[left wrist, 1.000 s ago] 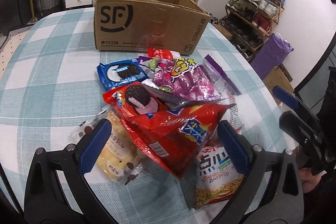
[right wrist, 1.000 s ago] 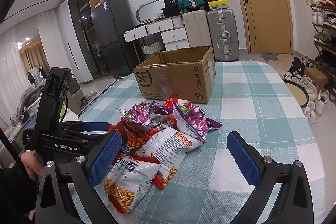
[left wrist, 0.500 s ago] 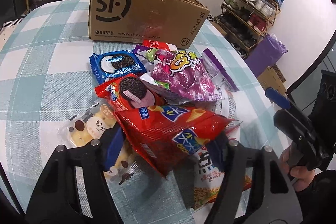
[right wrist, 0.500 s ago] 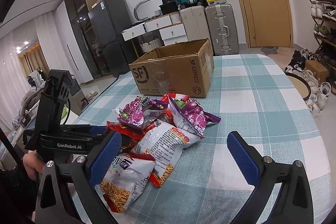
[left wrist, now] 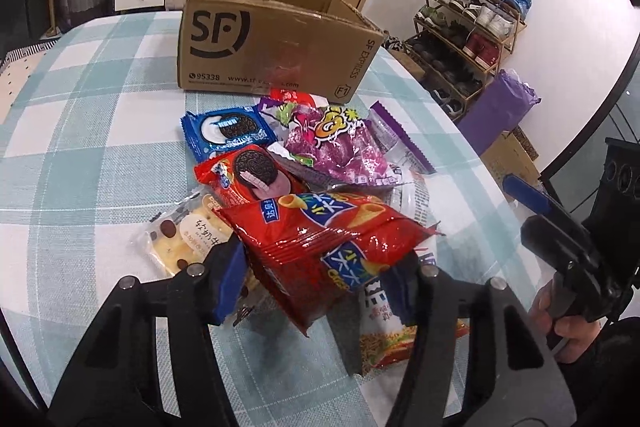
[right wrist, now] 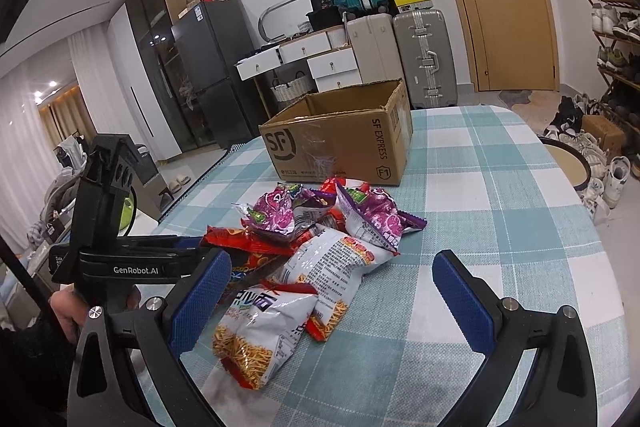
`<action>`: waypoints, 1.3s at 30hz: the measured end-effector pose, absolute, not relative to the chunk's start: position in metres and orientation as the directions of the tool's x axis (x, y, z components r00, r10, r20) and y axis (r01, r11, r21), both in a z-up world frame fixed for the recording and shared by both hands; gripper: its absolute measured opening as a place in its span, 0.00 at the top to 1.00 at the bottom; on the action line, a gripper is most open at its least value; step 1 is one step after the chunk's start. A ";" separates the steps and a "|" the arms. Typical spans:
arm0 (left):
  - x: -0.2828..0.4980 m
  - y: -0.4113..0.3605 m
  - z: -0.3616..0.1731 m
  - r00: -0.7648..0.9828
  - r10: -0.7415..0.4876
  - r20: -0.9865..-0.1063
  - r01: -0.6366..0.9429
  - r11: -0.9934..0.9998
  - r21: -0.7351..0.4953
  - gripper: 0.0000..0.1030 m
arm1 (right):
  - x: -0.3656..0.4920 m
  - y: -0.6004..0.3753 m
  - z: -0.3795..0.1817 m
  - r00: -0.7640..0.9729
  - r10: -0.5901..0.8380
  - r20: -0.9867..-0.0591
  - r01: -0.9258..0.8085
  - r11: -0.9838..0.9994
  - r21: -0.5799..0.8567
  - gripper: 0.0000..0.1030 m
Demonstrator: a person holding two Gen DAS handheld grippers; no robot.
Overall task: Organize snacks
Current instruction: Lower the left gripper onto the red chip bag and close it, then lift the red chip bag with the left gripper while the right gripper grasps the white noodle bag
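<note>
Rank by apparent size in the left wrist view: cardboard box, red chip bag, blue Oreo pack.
1. cardboard box
2. red chip bag, though nearness to the camera enlarges it
3. blue Oreo pack

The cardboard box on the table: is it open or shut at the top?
Open. The box has no flaps over its top, and the right wrist view shows its bare inner walls. Its floor is hidden.

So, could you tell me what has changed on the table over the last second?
The left gripper has just been closing its fingers, wide open a second ago, onto the red chip bag, which now sits crumpled between them. The right gripper stays open above the table, and the cardboard box and the other snacks have not moved.
</note>
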State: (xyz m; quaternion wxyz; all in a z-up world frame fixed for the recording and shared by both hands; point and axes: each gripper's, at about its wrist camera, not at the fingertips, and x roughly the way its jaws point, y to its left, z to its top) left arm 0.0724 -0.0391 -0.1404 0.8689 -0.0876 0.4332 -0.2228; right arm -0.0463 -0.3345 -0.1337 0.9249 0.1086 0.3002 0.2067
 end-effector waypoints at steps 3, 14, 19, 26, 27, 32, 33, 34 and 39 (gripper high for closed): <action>0.058 -0.028 -0.133 0.548 -0.456 -0.701 0.309 0.889 -0.337 0.46 | -0.053 -0.334 -0.132 0.727 0.456 -0.513 -0.318 0.886 0.337 0.00; 0.018 0.001 -0.102 0.616 -0.425 -0.663 0.292 0.905 -0.309 0.46 | -0.074 -0.318 -0.135 0.670 0.513 -0.537 -0.331 0.853 0.403 0.00; -0.002 0.008 -0.087 0.642 -0.413 -0.646 0.290 0.911 -0.294 0.46 | -0.078 -0.313 -0.140 0.642 0.545 -0.538 -0.326 0.830 0.452 0.00; -0.022 0.020 -0.076 0.653 -0.429 -0.624 0.295 0.903 -0.312 0.46 | -0.072 -0.307 -0.155 0.591 0.570 -0.571 -0.286 0.810 0.512 0.00; -0.025 0.022 -0.075 0.652 -0.432 -0.623 0.296 0.902 -0.314 0.46 | -0.071 -0.307 -0.157 0.584 0.576 -0.573 -0.281 0.805 0.523 0.00; -0.034 0.026 -0.072 0.646 -0.446 -0.619 0.304 0.895 -0.327 0.46 | -0.070 -0.305 -0.163 0.575 0.601 -0.556 -0.274 0.781 0.561 0.00; -0.034 0.026 -0.072 0.647 -0.444 -0.621 0.304 0.896 -0.324 0.46 | -0.069 -0.305 -0.164 0.569 0.604 -0.558 -0.271 0.779 0.566 0.00; -0.035 0.026 -0.071 0.646 -0.442 -0.622 0.305 0.897 -0.321 0.46 | -0.068 -0.304 -0.165 0.566 0.604 -0.561 -0.268 0.778 0.568 0.00; -0.035 0.025 -0.071 0.634 -0.451 -0.629 0.304 0.892 -0.334 0.46 | -0.062 -0.304 -0.168 0.555 0.617 -0.558 -0.255 0.765 0.592 0.00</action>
